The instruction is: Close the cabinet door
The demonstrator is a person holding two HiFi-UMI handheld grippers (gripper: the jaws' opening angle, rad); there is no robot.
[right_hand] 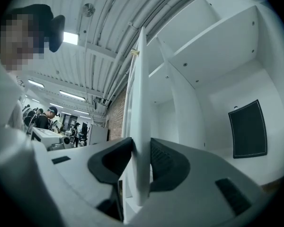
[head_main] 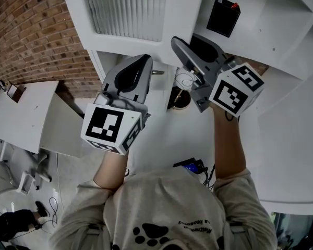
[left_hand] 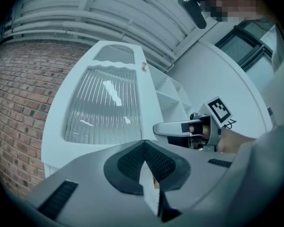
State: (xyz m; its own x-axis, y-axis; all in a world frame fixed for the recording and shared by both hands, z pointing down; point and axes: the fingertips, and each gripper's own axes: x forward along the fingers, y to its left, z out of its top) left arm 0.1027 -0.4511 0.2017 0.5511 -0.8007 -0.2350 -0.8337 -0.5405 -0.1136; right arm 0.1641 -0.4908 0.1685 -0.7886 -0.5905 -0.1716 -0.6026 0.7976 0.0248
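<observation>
Red brick wall (head_main: pixel 36 30) at far left, workshop w/ ceiling pipes behind. The white cabinet door with ribbed glass panel (head_main: pixel 128 9) stands open, swung well out from the white open cabinet (head_main: pixel 281 30). In the right gripper view it shows edge-on, w/ the cabinet's shelves to its right.

The right gripper (right_hand: pixel 141 162) is clenched on the door's free edge, pads touching both faces. The left gripper (left_hand: pixel 146 157), just left of it, pinches a thin white edge too, apparently the same door near its corner. Inside, on the cabinet's back wall, there is a black rectangular pad (right_hand: pixel 247 129).

Progress: the grip is made, i.e. prep done. The swing itself is not yet done, and the door is nowhere near the frame. Probably the whole closing arc is left, then release.
</observation>
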